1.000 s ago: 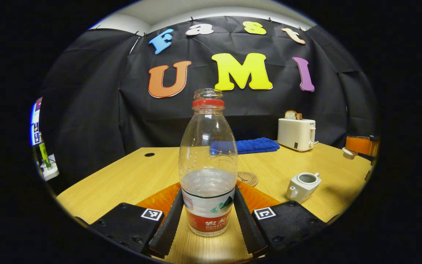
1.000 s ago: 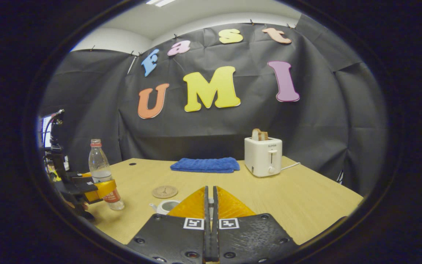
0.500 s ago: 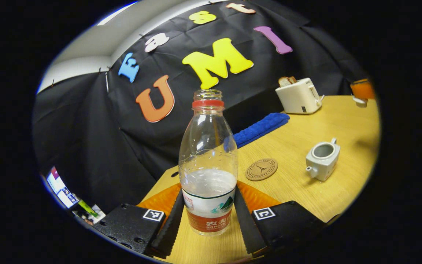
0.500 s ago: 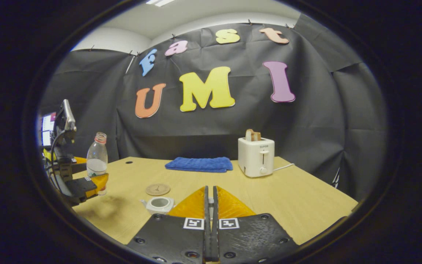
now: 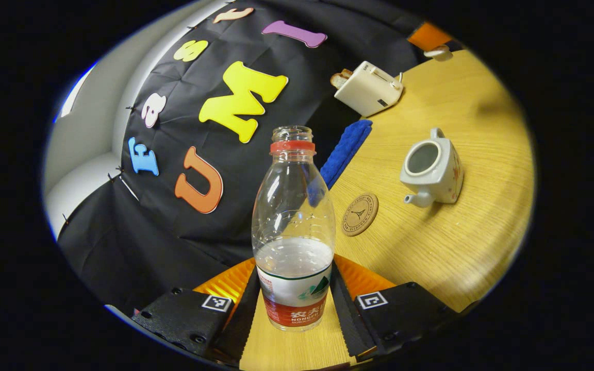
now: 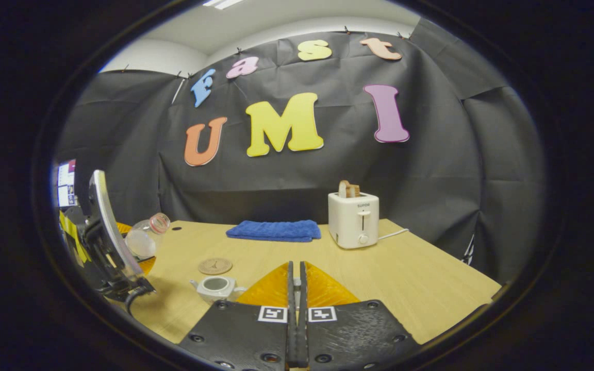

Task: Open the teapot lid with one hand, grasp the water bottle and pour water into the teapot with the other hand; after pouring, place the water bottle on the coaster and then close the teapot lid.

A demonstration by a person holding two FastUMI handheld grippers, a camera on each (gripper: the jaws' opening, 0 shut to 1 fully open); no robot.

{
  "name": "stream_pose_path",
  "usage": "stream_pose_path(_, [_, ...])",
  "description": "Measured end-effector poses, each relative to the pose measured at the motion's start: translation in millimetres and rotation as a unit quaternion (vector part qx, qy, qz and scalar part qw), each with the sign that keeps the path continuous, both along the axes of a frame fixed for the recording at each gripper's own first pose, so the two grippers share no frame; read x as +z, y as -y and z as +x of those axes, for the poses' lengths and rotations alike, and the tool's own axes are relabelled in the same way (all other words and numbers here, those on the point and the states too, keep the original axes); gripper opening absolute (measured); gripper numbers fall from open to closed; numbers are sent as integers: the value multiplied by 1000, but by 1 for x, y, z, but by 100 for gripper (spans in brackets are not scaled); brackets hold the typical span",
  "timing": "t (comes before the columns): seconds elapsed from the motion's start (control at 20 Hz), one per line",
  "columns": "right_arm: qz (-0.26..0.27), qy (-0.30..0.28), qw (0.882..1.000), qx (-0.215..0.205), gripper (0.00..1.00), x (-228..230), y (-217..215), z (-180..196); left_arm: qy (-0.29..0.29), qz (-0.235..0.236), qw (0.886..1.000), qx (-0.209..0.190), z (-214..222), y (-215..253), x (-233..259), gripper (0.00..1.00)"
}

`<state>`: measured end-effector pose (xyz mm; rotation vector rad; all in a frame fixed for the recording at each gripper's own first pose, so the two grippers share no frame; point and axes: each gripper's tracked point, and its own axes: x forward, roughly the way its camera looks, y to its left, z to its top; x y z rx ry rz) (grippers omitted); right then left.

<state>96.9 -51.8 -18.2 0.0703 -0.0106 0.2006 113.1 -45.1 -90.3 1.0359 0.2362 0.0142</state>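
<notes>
My left gripper [image 5: 293,270] is shut on the lower body of a clear water bottle [image 5: 293,226], uncapped and about a third full. In the right gripper view the bottle [image 6: 145,238] hangs above the table, tilted with its mouth toward the teapot [image 6: 215,286]. The white teapot [image 5: 433,167] stands open-topped on the table, beside the round coaster [image 5: 360,214]. My right gripper [image 6: 295,270] is shut, held above the table behind the teapot. In the left gripper view a small white lid [image 5: 439,52] sits at the right gripper's fingers [image 5: 429,37].
A white toaster [image 6: 353,219] with toast in it stands at the back of the wooden table [image 6: 421,288]. A folded blue towel [image 6: 274,230] lies to its left. A grommet hole marks the far left corner.
The left gripper has lifted the bottle off the table and rolled it over toward the teapot. The right gripper has barely moved.
</notes>
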Motion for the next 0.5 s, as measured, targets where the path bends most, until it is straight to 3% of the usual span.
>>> stream_pose_path(0.25, [2,-9,1000,-14,0,-6,8,7,-24,89,996,-19,3,6,1,73])
stream_pose_path(0.5, [-8,-8,999,-33,0,-6,19,9,-38,171,983,-49,4,19,4,73])
